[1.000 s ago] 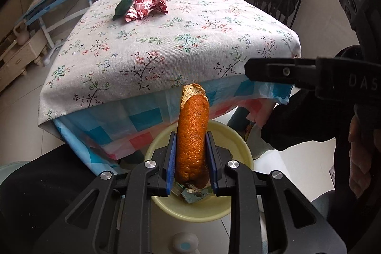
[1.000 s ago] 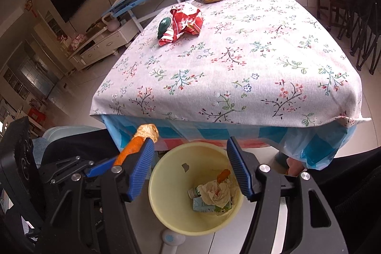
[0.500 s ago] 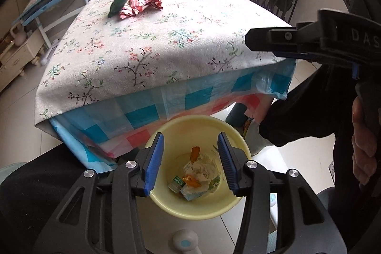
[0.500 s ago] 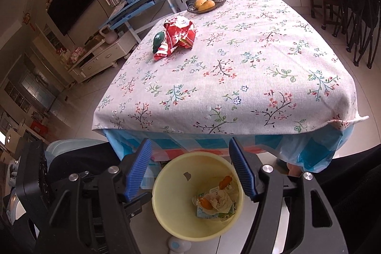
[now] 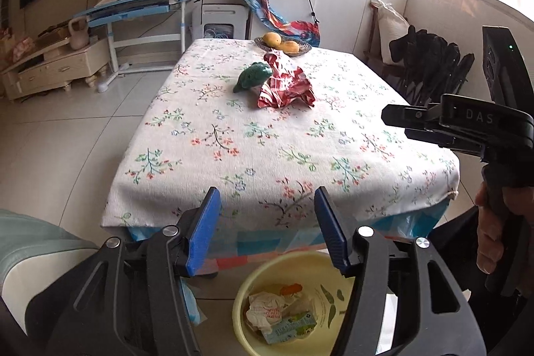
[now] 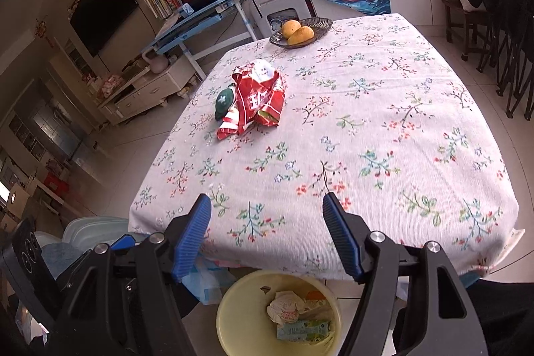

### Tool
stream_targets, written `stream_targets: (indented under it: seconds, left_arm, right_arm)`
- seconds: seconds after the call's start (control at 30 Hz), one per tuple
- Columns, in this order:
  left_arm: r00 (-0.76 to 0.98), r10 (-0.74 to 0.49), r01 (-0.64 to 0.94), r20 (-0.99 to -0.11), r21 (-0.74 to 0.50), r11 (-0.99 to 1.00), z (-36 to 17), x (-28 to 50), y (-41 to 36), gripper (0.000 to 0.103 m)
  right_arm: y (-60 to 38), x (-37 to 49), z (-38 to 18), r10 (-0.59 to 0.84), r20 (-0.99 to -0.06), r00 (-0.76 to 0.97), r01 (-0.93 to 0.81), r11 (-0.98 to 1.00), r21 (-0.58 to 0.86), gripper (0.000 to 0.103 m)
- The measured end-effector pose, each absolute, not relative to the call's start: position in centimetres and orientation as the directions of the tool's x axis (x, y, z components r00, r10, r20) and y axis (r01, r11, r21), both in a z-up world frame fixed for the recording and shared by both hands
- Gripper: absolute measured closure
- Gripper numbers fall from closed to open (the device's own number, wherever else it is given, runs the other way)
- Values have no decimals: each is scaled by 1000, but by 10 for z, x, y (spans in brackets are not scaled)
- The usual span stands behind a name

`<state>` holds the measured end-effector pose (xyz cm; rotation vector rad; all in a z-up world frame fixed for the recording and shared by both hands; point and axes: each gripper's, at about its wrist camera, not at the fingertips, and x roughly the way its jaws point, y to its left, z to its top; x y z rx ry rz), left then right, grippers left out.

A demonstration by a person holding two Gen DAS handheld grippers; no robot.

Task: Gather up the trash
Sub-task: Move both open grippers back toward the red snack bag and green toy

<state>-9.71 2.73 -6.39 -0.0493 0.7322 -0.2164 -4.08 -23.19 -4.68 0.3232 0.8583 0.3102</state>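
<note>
A crumpled red and white wrapper [image 5: 286, 85] [image 6: 254, 97] lies on the far half of the flowered table, with a dark green packet [image 5: 253, 76] [image 6: 224, 100] touching its left side. A yellow bin [image 5: 333, 332] [image 6: 230, 322] stands on the floor below the table's near edge, holding crumpled paper, a small carton and orange peel. My left gripper [image 5: 267, 227] is open and empty above the bin. My right gripper [image 6: 267, 234] is open and empty over the table's near edge; it also shows at the right in the left wrist view [image 5: 387, 115].
A wicker dish with two yellow fruits [image 5: 283, 45] [image 6: 300, 28] sits at the table's far end. Dark chairs [image 5: 430, 69] stand along the right. A blue desk [image 5: 140, 12], a low cabinet [image 6: 147, 89] and a TV [image 6: 103, 5] lie to the left.
My left gripper opened and dropped the orange peel into the bin. Both grippers then lifted and tilted up toward the tabletop.
</note>
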Motion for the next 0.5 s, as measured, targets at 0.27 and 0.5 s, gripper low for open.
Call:
stream_targets:
  seconds: [0.27, 0.5]
  left_arm:
    - [737, -216, 178, -640, -125, 976, -60, -35, 32, 40]
    - [731, -236, 195, -641, -135, 971, -60, 27, 33, 38]
  right_arm:
    - [-218, 38, -60, 365, -712, 600, -108, 919, 379, 36]
    - [-205, 96, -77, 343, -736, 584, -81, 927, 367, 36]
